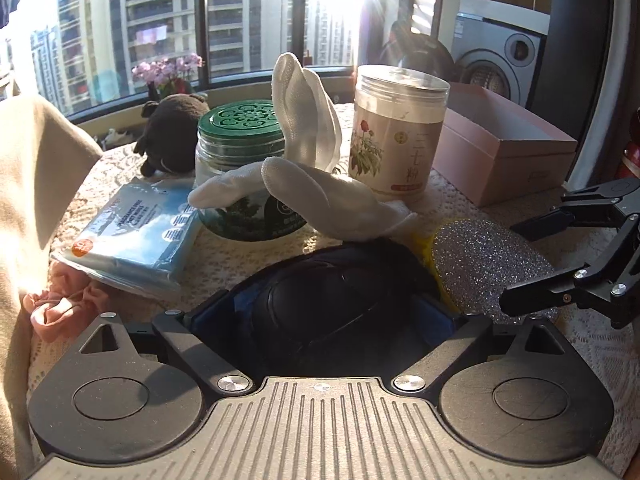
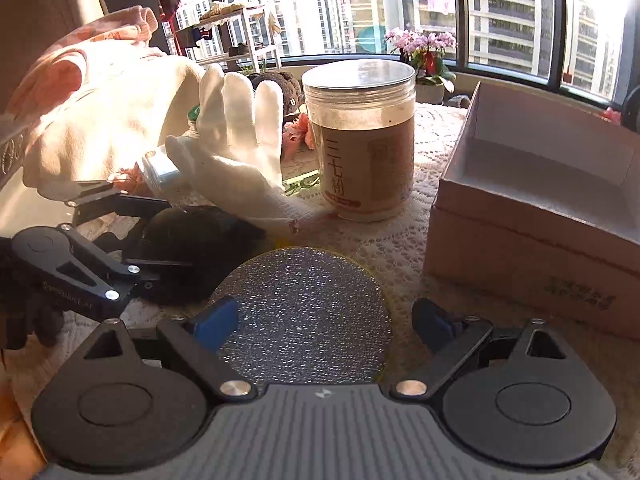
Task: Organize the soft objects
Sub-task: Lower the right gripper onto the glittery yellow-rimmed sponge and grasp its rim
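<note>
A black soft bundle [image 1: 332,300] lies on the lace tablecloth [image 1: 240,252] and fills the gap between the fingers of my left gripper [image 1: 328,312], whose jaws stand wide; I cannot see the blue pads pressing it. A round silver glitter sponge [image 2: 300,312] with a yellow rim lies just right of it. My right gripper [image 2: 326,322] hangs open over the sponge, one pad at its left edge and the other clear of it. A white glove [image 1: 320,200] droops behind the bundle, and a second white glove [image 1: 308,120] stands up behind that.
Behind stand a green-lidded glass jar [image 1: 240,128], a tall powder canister [image 1: 396,132] and an open pink box [image 2: 540,200] at the right. A brown plush [image 1: 172,136], a blue wipes pack [image 1: 136,240], a pink cloth [image 1: 60,308] and beige fabric [image 1: 32,200] crowd the left.
</note>
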`<action>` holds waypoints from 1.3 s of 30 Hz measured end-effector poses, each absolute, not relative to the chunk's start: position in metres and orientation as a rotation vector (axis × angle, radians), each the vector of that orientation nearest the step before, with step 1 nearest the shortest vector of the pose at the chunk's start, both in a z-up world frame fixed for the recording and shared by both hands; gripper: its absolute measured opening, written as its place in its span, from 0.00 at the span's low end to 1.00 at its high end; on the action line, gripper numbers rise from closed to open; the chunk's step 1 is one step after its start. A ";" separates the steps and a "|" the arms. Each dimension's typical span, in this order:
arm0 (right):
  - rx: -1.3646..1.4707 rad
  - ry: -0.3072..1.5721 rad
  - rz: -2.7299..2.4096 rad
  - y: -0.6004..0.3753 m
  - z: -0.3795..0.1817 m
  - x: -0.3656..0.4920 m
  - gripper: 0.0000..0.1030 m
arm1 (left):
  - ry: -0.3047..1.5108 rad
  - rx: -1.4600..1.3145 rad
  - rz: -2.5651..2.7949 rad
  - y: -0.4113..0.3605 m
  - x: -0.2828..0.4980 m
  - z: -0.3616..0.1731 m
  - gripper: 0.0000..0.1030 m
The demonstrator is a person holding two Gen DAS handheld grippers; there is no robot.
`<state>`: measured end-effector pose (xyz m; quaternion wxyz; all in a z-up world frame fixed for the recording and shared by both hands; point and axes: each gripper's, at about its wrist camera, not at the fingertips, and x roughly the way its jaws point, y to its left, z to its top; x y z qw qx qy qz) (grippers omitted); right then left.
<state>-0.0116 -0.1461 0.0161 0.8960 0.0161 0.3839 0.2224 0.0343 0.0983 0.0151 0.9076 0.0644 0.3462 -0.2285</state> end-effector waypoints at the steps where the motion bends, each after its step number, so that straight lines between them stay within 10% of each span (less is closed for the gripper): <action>1: 0.047 0.798 0.480 -0.147 0.016 -0.018 0.92 | 0.707 0.127 -0.480 0.099 0.031 0.017 0.85; 9: 0.102 0.790 0.551 -0.150 0.034 -0.056 0.52 | 0.711 0.121 -0.470 0.104 0.006 0.025 0.69; 29: 0.043 0.769 0.435 -0.139 0.014 -0.014 0.82 | 0.721 0.177 -0.517 0.084 0.037 0.013 0.85; 34: 0.113 0.788 0.543 -0.138 0.027 -0.029 0.35 | 0.729 0.209 -0.516 0.085 0.030 0.015 0.82; 39: 0.188 0.780 0.675 -0.140 0.037 -0.046 0.35 | 0.729 0.215 -0.518 0.088 0.027 0.015 0.82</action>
